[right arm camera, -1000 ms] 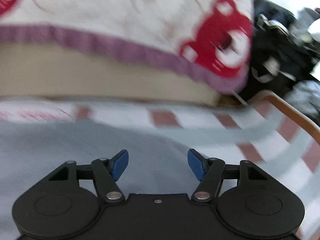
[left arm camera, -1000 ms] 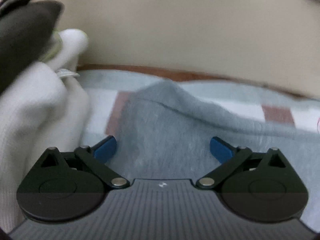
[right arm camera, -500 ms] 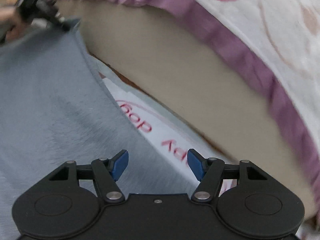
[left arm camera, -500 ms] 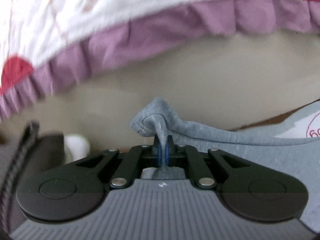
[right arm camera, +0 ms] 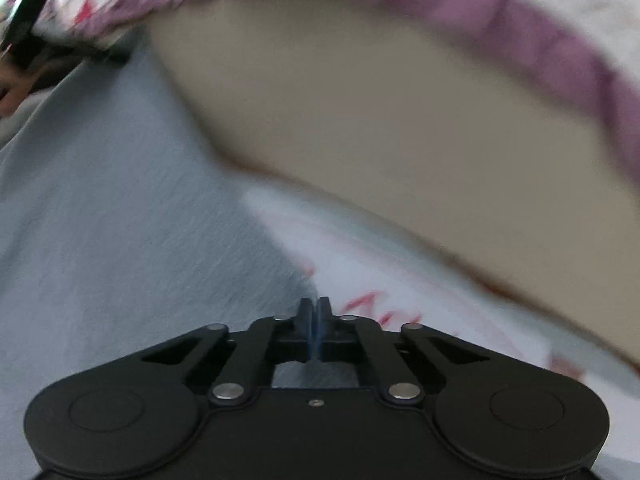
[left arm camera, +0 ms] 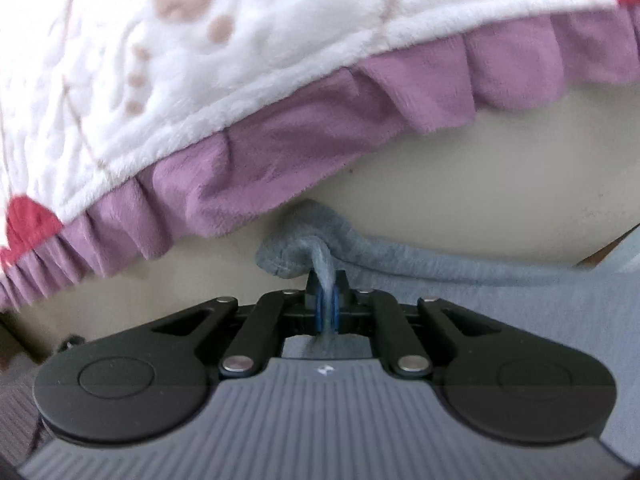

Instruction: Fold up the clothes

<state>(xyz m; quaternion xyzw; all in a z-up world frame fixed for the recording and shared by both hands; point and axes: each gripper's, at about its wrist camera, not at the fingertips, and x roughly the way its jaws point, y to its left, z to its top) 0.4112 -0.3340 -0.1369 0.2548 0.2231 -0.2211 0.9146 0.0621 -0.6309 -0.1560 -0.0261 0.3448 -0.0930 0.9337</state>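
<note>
Garment (left arm camera: 460,276), grey, soft, limp, light knit spread across lower frame over a printed sheet (right arm camera: 400,280); left gripper (left arm camera: 327,307) easing open though a hemmed corner remains pinched, right gripper (right arm camera: 314,332) clenched at its edge; best held by hems.

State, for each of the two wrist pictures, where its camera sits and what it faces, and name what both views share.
Left wrist: behind the left gripper, facing a wall under a frilled blanket; pads pinch the grey garment, jaws easing.
Right wrist: behind the right gripper, shut at the garment's edge; a hand shows far left.
Shared: garment, blanket, wall.
</note>
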